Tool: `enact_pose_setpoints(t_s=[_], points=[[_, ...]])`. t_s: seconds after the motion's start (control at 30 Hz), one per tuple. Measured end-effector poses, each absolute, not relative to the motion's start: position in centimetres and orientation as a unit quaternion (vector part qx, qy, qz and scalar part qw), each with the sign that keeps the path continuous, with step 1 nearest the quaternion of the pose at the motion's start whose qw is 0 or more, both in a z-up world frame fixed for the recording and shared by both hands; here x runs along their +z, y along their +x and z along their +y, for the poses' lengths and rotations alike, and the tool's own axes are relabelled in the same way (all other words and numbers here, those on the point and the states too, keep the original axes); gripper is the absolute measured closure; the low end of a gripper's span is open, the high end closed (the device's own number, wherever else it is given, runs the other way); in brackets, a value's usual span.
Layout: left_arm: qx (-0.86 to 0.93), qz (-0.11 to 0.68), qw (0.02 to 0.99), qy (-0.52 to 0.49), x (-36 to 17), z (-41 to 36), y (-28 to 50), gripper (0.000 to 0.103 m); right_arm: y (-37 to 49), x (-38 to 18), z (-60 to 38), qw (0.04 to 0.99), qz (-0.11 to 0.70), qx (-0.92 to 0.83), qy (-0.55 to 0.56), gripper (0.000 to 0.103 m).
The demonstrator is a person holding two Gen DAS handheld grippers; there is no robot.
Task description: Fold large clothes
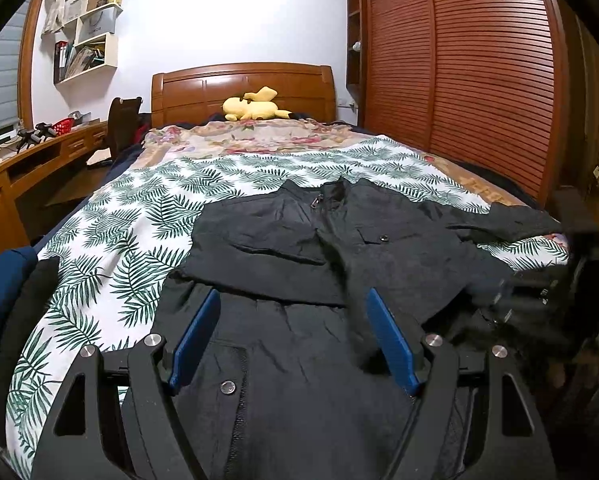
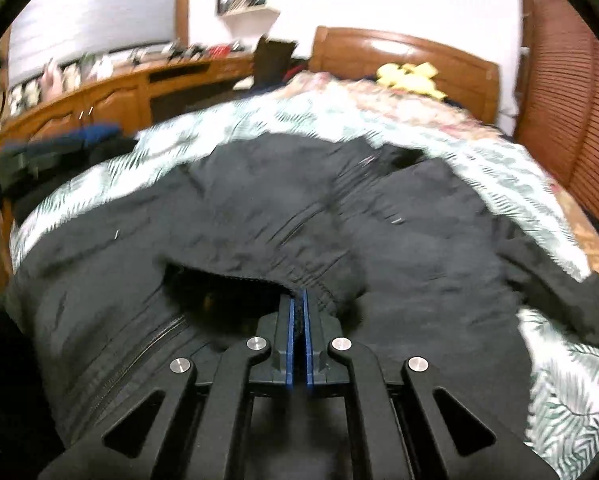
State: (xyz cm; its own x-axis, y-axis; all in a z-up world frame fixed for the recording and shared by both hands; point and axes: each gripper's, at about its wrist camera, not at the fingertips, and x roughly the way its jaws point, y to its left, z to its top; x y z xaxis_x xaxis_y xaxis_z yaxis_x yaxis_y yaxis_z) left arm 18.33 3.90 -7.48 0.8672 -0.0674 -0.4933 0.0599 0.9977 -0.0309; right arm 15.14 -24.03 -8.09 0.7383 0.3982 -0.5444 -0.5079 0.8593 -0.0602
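A black zip jacket (image 1: 339, 240) lies front up on the bed, collar toward the headboard and one sleeve stretched out to the right. My left gripper (image 1: 293, 294) hangs open over the jacket's lower part, its blue pads (image 1: 195, 336) wide apart with only cloth lying under them. In the right wrist view my right gripper (image 2: 298, 312) is shut on the jacket (image 2: 259, 220), a fold of its elastic hem pinched between the pads. The right gripper (image 1: 539, 292) shows as a dark blur at the jacket's right side in the left wrist view.
A palm-leaf sheet (image 1: 111, 248) covers the bed. A yellow plush toy (image 1: 255, 109) rests by the wooden headboard (image 1: 243, 84). Louvred wardrobe doors (image 1: 459, 80) stand on the right, a wooden desk (image 1: 39, 160) on the left. Dark clothes (image 1: 19, 300) lie at the bed's left edge.
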Motion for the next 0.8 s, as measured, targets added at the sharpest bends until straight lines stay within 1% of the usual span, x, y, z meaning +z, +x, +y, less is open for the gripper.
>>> enact_pose_setpoints(t_s=[0.1,0.23,0.37,0.5,0.57,0.63,0.67,0.7,0.73,0.8], points=[[-0.035,0.256,0.966,-0.006,-7.6,3.5,18.4,0.026,14.9,-7.2,-26.6,0.938,0.255,0.221,-0.082,0.100],[-0.035,0.258,0.966,0.000,-7.9,2.8,18.6,0.026,16.5,-7.7,-29.6,0.946,0.264,0.176,-0.071,0.100],[-0.041,0.259,0.965,0.003,-8.3,1.9,18.7,0.026,18.4,-9.0,-30.5,0.943,0.294,0.144,-0.065,0.100],[-0.047,0.264,0.963,-0.001,-9.0,1.2,18.9,0.026,20.0,-8.5,-28.8,0.940,0.304,0.139,-0.075,0.099],[-0.053,0.263,0.963,-0.004,-9.2,0.9,18.9,0.026,19.8,-8.2,-28.2,0.941,0.300,0.141,-0.074,0.092],[-0.055,0.263,0.963,0.002,-9.4,0.4,18.9,0.026,18.6,-7.2,-28.0,0.945,0.290,0.135,-0.074,0.076],[-0.054,0.262,0.963,0.006,-9.5,0.2,18.9,0.026,18.2,-6.8,-28.0,0.947,0.285,0.132,-0.074,0.072],[-0.055,0.262,0.963,0.006,-9.5,0.1,18.9,0.026,18.2,-7.1,-28.1,0.948,0.280,0.131,-0.073,0.065],[-0.059,0.264,0.963,0.006,-9.5,0.0,18.9,0.026,18.1,-7.1,-28.1,0.949,0.276,0.132,-0.073,0.063],[-0.064,0.271,0.960,0.009,-9.7,-0.3,18.9,0.026,17.6,-6.8,-27.8,0.950,0.268,0.140,-0.074,0.063]])
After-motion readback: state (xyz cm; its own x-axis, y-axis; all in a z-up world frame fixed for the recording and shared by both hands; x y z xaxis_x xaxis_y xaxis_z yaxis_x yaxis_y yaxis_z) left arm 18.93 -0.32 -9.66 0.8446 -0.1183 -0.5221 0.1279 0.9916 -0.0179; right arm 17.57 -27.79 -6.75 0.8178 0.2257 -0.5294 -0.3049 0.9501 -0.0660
